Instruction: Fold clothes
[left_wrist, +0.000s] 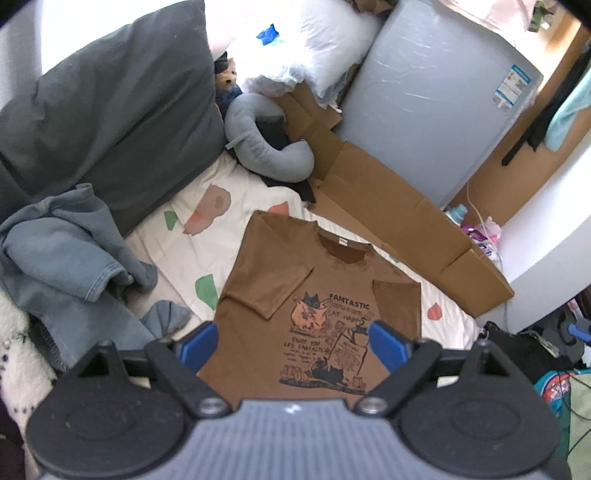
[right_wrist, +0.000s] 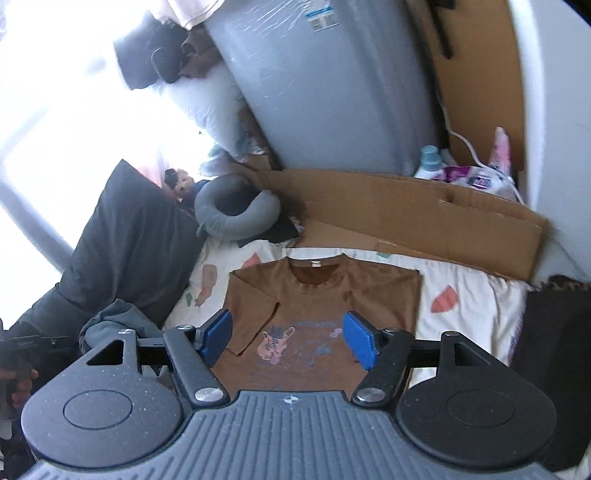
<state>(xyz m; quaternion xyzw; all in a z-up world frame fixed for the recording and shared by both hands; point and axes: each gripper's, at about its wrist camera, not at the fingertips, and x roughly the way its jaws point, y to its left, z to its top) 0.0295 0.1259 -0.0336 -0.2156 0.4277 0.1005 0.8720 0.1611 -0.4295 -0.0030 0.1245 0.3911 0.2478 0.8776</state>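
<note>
Left tool only: legible shirt print

A large dark grey pillow leans at the head of the bed, whose white sheet carries pink and green patches. Just beside the pillow lies a grey U-shaped neck pillow, with a small plush toy behind it. Flattened cardboard runs along the bed's far edge, against a pale grey fridge. A white pillow sits above the cardboard. A blue-capped bottle stands beyond the cardboard.
</note>
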